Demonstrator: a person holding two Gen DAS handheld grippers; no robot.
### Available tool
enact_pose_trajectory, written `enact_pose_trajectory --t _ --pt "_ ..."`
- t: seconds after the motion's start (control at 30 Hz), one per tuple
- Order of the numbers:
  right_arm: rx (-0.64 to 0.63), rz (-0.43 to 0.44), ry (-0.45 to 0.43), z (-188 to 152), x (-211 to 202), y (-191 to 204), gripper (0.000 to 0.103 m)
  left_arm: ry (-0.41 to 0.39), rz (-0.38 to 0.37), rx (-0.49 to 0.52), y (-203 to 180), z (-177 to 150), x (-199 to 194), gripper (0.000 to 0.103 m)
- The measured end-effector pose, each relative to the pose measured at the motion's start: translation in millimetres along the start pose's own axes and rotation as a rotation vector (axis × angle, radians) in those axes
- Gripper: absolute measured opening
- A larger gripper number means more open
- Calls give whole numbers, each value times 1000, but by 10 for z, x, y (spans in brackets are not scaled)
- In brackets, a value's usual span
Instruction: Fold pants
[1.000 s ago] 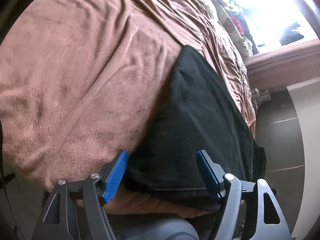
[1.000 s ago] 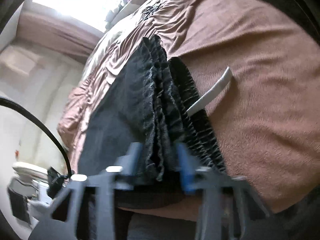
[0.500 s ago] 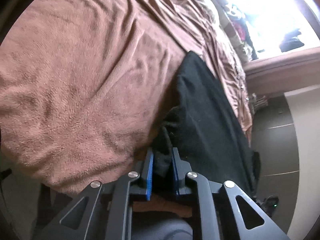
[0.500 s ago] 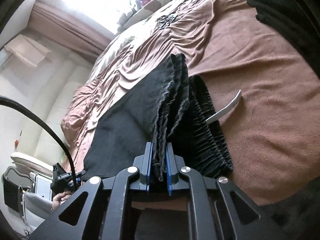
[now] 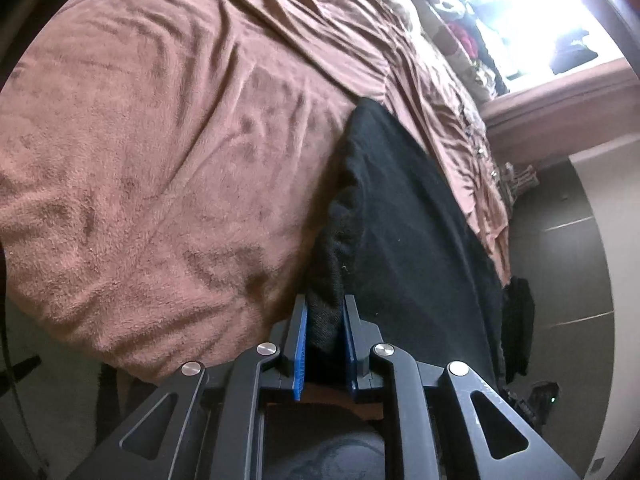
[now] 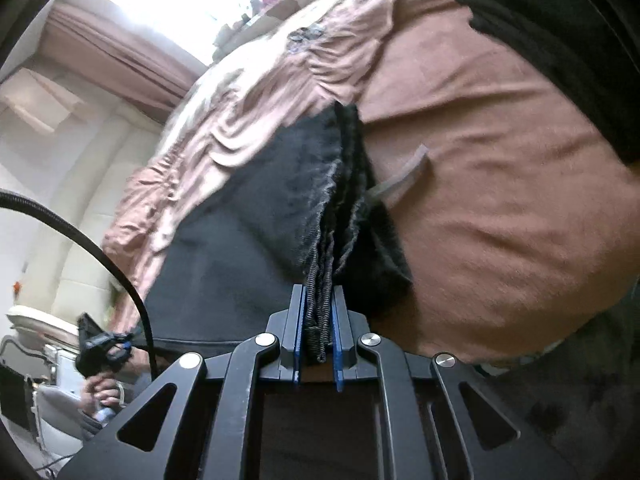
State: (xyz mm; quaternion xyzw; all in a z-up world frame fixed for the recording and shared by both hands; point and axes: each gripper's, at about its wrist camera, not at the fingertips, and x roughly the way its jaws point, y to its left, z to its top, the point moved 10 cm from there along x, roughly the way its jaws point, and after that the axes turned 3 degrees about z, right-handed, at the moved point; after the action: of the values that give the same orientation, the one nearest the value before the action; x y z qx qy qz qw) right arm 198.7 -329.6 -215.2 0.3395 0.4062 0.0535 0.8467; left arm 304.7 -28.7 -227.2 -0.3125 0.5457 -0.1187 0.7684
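Observation:
Black pants (image 5: 404,216) lie along the near edge of a brown blanket on a bed. My left gripper (image 5: 325,312) is shut on the hem end of the pants and lifts a ridge of cloth. In the right wrist view the pants (image 6: 248,216) show their gathered elastic waistband (image 6: 320,280). My right gripper (image 6: 318,304) is shut on that waistband, with its ribbed edge pinched between the blue pads. A grey drawstring or label (image 6: 404,178) sticks out of the waistband onto the blanket.
The brown blanket (image 5: 160,160) covers the bed, with a ruched pink bedspread (image 6: 256,92) beyond. Dark clothes (image 6: 560,40) lie at the far right of the bed. A bright window and pink curtain (image 6: 120,52) stand behind. A black cable (image 6: 100,252) hangs at left.
Both grippers have closed on the pants: the left on the hem end, the right on the waistband. Both have since pulled the cloth up into ridges off the blanket.

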Motion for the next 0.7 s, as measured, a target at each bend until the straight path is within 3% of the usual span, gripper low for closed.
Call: enact_pose_trajectory --t 0.13,0.2,0.27,0.33,0.4,0.7 --pt "33 -6 23 -33 101 -96 12 8 42 10 73 6 47 32" --pt "41 -15 22 -7 59 -87 22 0 47 11 86 39 43 44" --pt "15 -34 -2 67 -37 -64 25 -13 45 6 114 93 27 50" --pt "-8 -34 -13 136 -108 -24 29 -22 34 5 126 158 26 50" --pt "-26 -35 -20 174 -136 15 41 -14 25 2 133 199 64 50" --pt "-101 -42 -23 221 -27 226 43 29 -56 18 16 388 328 50"
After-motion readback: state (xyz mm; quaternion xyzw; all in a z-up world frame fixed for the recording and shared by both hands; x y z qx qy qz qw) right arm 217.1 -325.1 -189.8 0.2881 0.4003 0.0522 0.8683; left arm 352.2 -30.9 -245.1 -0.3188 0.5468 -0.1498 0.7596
